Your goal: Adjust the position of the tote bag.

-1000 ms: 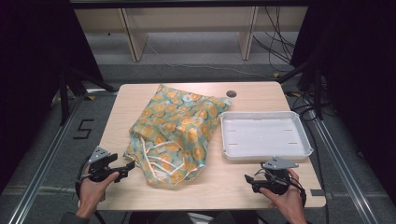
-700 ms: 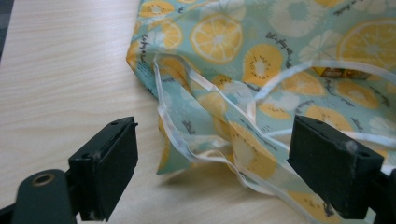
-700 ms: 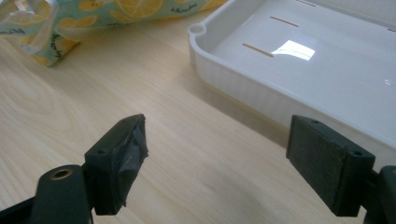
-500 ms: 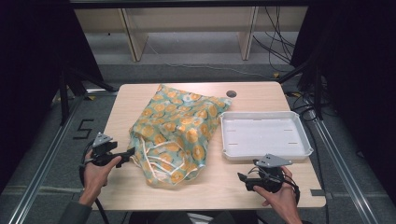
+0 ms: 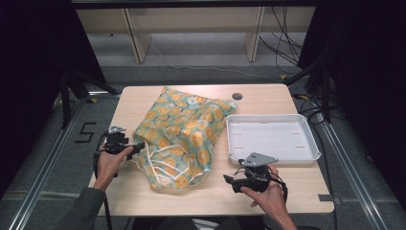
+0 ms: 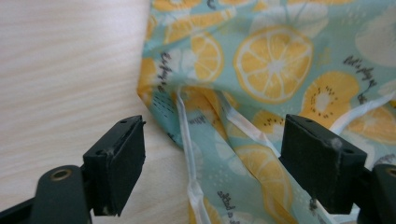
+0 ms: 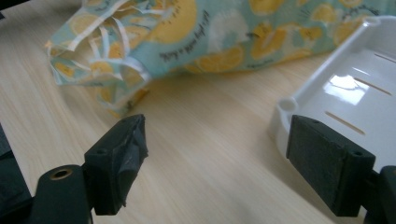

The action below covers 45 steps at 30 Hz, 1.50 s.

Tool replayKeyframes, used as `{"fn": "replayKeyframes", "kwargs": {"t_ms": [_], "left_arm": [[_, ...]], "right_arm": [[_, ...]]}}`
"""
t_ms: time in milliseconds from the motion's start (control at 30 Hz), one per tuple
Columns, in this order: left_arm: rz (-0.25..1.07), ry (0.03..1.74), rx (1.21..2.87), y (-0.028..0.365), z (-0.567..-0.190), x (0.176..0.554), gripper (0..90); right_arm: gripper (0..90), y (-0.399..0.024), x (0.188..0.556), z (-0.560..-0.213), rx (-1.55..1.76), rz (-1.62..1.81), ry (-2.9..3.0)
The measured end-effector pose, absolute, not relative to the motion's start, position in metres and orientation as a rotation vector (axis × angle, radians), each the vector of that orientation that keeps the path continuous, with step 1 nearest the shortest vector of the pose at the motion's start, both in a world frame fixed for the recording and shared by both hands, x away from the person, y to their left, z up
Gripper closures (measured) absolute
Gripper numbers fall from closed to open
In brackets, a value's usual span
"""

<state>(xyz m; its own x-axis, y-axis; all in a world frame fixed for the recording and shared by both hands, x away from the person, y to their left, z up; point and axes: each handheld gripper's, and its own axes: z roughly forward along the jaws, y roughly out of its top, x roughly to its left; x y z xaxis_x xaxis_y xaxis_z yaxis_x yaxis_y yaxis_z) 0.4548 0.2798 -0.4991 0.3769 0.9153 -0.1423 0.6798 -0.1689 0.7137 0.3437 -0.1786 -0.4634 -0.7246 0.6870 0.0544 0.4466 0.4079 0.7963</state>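
Left gripper view: our left gripper (image 6: 212, 175) has been closing, jaws wide astride the bag (image 6: 280, 70) edge (probably to pinch it); right gripper (image 7: 215, 168) gapes, waiting.

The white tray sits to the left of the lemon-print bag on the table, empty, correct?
Not quite. The white tray is empty, but it sits to the right of the lemon-print bag, as the high view shows.
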Motion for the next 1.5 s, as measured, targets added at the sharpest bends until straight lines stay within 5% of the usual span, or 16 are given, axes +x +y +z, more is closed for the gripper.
{"fn": "replayKeyframes", "kwargs": {"t_ms": [133, 467, 667, 867, 900, 1000, 1500], "left_arm": [[0.431, 1.362, 1.958, 0.278, -0.504, 0.46, 24.9], [0.428, 1.245, 2.057, 0.277, -0.507, 0.457, 71.9], [0.428, 1.179, 2.089, 0.274, -0.505, 0.449, 85.4], [0.424, 1.133, 2.115, 0.271, -0.503, 0.436, 88.9], [0.437, 1.111, 2.12, 0.269, -0.502, 0.431, 89.0], [0.42, 1.081, 2.112, 0.264, -0.501, 0.421, 89.1], [0.29, 0.915, 2.138, 0.227, -0.502, 0.366, 88.3]], "right_arm": [[21.1, -0.159, 0.35, -0.46, 0.953, 1.228, 2.398], [21.5, -0.117, 0.369, -0.457, 0.914, 1.203, 2.436], [28.9, -0.104, 0.381, -0.465, 0.935, 1.144, 2.454], [55.4, -0.106, 0.388, -0.469, 0.869, 1.082, 2.474], [73.3, -0.109, 0.388, -0.468, 0.82, 1.048, 2.473], [84.1, -0.117, 0.391, -0.468, 0.799, 1.05, 2.49], [89.3, -0.157, 0.412, -0.462, 0.789, 0.977, 2.449]]}}
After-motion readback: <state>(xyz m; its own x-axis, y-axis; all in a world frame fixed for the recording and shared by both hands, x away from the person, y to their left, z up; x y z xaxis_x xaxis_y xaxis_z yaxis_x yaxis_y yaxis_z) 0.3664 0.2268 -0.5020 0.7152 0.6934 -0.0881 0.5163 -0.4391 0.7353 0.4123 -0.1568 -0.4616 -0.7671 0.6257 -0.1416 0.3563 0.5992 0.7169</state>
